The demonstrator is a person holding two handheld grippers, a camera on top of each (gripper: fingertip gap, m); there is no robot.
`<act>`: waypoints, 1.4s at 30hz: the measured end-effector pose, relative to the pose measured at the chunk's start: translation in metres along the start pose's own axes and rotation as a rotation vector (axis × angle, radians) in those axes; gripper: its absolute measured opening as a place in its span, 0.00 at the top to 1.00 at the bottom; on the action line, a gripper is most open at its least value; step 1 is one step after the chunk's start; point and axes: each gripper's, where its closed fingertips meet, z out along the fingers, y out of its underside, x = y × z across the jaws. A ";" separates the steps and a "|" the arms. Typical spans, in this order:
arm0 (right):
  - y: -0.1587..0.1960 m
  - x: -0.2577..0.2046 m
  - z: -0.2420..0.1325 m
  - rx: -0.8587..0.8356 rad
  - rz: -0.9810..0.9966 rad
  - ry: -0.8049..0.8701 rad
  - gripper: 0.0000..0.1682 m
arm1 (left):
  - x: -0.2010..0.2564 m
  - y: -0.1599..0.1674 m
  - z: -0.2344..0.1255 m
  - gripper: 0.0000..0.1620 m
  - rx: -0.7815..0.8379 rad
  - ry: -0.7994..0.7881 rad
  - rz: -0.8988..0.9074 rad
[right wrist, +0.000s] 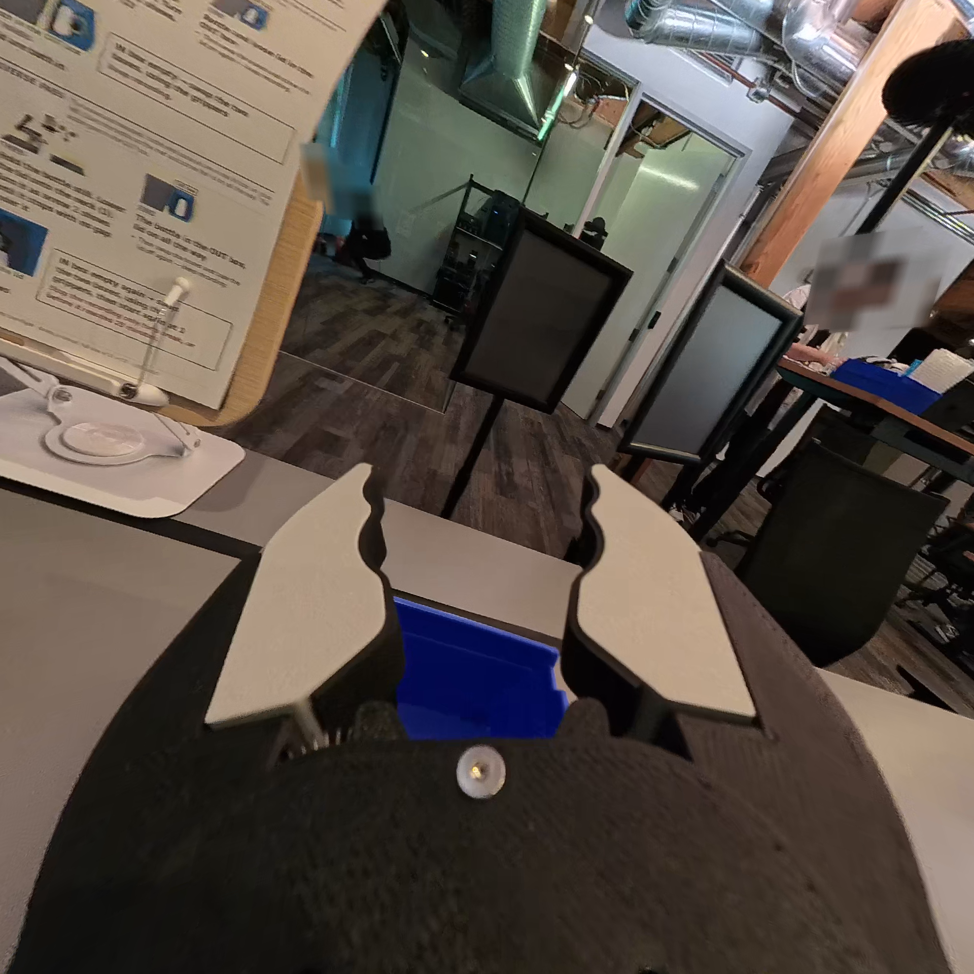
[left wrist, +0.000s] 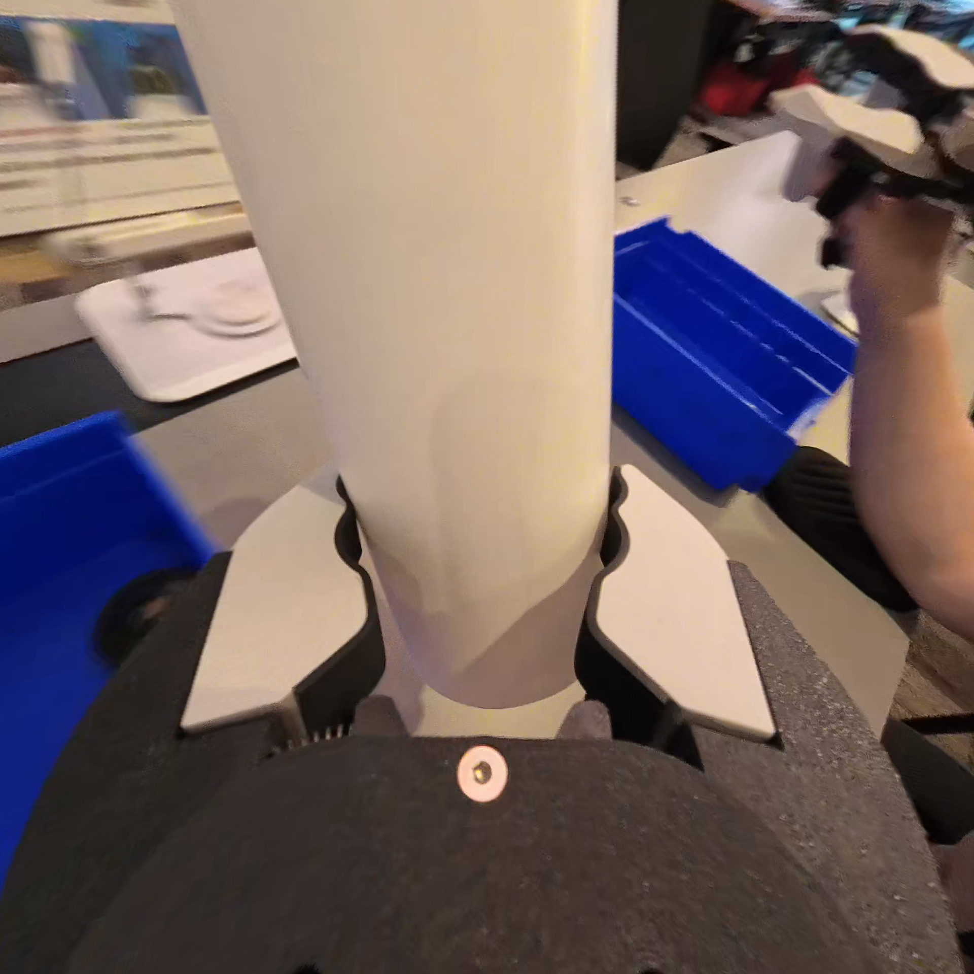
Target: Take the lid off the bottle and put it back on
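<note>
Left gripper (left wrist: 477, 532) is clamping the bottle (left wrist: 421, 316) low on its body, jaws closed onto both sides with the base sitting just above the gripper's palm. The bottle is standing upright over the near part of the surface (left wrist: 711, 200), between two blue bins: one (left wrist: 79, 527) at the near left, one (left wrist: 727, 358) toward the right edge. Its top is running out of frame, so the lid is not showing; cannot tell if it is on or off.

Right gripper (right wrist: 482, 506) is hanging above the right blue bin (right wrist: 474, 680), jaws spread wide and holding nothing. In the left wrist view it is showing raised at the upper right (left wrist: 843, 211), blurred, well apart from the bottle.

Farther back, a white stand base (left wrist: 179, 332) is sitting near the far left edge, carrying an instruction sheet (right wrist: 147, 174).

Handling judgement: the bottle is looking smooth, matte, rigid and cylindrical, likely light, likely slippery under twist. Low grip is looking firm enough to resist torque; the lid should be taken from the sides at the top, jaws square to it.
</note>
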 end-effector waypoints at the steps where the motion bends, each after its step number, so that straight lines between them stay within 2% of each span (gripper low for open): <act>1: -0.003 -0.006 -0.001 0.016 -0.002 -0.021 0.56 | 0.018 0.006 0.016 0.44 0.009 0.038 0.027; 4: -0.018 -0.033 -0.006 0.084 0.023 -0.162 0.56 | 0.054 0.023 0.060 0.44 0.069 0.104 0.091; 6: -0.035 -0.066 -0.016 0.155 0.109 -0.367 0.56 | 0.064 0.031 0.084 0.44 0.112 0.109 0.160; 9: -0.066 -0.114 -0.046 0.253 0.360 -0.764 0.56 | 0.074 0.038 0.108 0.45 0.144 0.132 0.209; 10: -0.073 -0.124 -0.053 0.261 0.439 -0.856 0.55 | 0.077 0.038 0.113 0.45 0.154 0.147 0.204; 12: -0.071 -0.140 -0.054 0.198 0.506 -0.933 0.53 | 0.079 0.040 0.123 0.45 0.144 0.167 0.176; 16: -0.029 -0.170 -0.033 -0.095 0.537 -0.912 0.48 | 0.075 0.042 0.129 0.46 0.161 0.165 0.137; 20: -0.020 -0.188 -0.027 -0.167 0.702 -0.920 0.46 | 0.070 0.029 0.114 0.46 0.244 0.158 0.121; 23: -0.029 -0.208 -0.038 -0.169 0.785 -1.037 0.43 | 0.073 0.020 0.102 0.46 0.289 0.177 0.141; 26: -0.042 -0.220 -0.050 -0.136 0.848 -1.162 0.45 | 0.088 0.021 0.100 0.46 0.281 0.260 0.159; 30: -0.042 -0.229 -0.055 -0.089 0.782 -1.204 0.50 | 0.090 0.033 0.106 0.46 0.203 0.268 0.184; 32: -0.037 -0.237 -0.053 -0.074 0.708 -1.157 0.50 | 0.081 0.035 0.105 0.48 0.185 0.256 0.142; 35: -0.028 -0.252 -0.049 -0.047 0.586 -1.054 0.52 | 0.065 0.025 0.088 0.46 0.240 0.221 0.036; 39: -0.020 -0.269 -0.048 -0.001 0.460 -0.964 0.52 | 0.049 0.011 0.044 0.48 0.313 0.138 0.021; 42: -0.022 -0.270 -0.047 0.076 0.468 -0.921 0.52 | 0.041 0.000 0.004 0.53 0.354 0.082 0.041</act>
